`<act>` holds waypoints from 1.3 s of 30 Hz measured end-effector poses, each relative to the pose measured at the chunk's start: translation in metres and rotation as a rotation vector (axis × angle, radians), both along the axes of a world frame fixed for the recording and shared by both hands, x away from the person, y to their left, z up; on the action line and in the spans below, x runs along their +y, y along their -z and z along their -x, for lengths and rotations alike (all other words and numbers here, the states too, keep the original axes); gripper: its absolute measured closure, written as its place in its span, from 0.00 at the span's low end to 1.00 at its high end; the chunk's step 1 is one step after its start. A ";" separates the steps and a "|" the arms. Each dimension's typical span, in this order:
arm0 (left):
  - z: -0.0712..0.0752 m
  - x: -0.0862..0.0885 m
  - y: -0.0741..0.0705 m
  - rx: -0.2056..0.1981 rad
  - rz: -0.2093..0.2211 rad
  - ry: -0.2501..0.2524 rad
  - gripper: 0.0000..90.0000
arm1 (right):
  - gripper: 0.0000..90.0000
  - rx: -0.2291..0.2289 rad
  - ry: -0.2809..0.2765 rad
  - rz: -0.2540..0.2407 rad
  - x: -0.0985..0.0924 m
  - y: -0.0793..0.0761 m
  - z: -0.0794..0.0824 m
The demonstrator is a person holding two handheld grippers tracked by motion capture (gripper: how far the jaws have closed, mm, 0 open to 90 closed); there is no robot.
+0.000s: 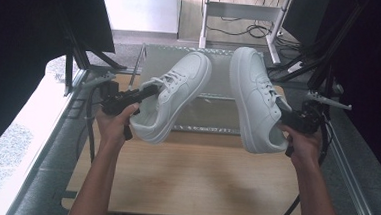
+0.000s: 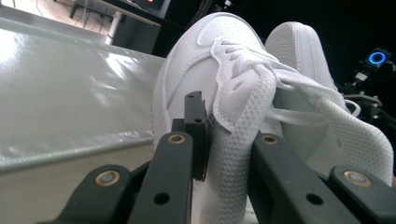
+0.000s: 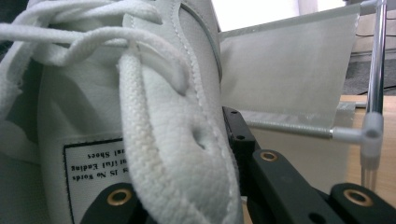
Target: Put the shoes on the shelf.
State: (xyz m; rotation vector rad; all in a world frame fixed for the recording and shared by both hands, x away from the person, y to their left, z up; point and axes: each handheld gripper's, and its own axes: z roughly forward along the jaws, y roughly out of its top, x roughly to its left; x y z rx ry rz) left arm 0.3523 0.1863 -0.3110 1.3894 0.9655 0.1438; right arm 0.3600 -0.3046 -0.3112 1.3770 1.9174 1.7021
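Two white lace-up sneakers hang above the wooden table. My left gripper (image 1: 147, 91) is shut on the collar of the left sneaker (image 1: 171, 96), whose toe points away. In the left gripper view the black jaws pinch the knitted collar edge (image 2: 233, 140), with the other shoe (image 2: 299, 46) behind it. My right gripper (image 1: 284, 109) is shut on the collar of the right sneaker (image 1: 256, 99). In the right gripper view that sneaker's padded collar (image 3: 173, 154) sits between the jaws, and a printed label (image 3: 93, 163) shows on the inside of the tongue.
A low rack (image 1: 207, 127) with a pale fabric shelf and metal rails stands at the back of the wooden table (image 1: 194, 178), under the shoes. Dark frame struts (image 1: 76, 55) rise at both sides. Cables lie on the floor beyond.
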 end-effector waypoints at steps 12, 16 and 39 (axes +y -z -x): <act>-0.028 -0.012 -0.022 0.007 -0.019 -0.006 0.92 | 0.96 0.009 0.029 0.012 0.009 -0.022 -0.028; -0.036 -0.017 -0.029 0.002 -0.028 -0.013 0.92 | 0.96 0.007 0.040 0.011 0.010 -0.031 -0.034; -0.085 -0.025 -0.062 0.036 -0.025 -0.113 0.92 | 0.96 0.059 0.147 0.060 0.028 -0.059 -0.083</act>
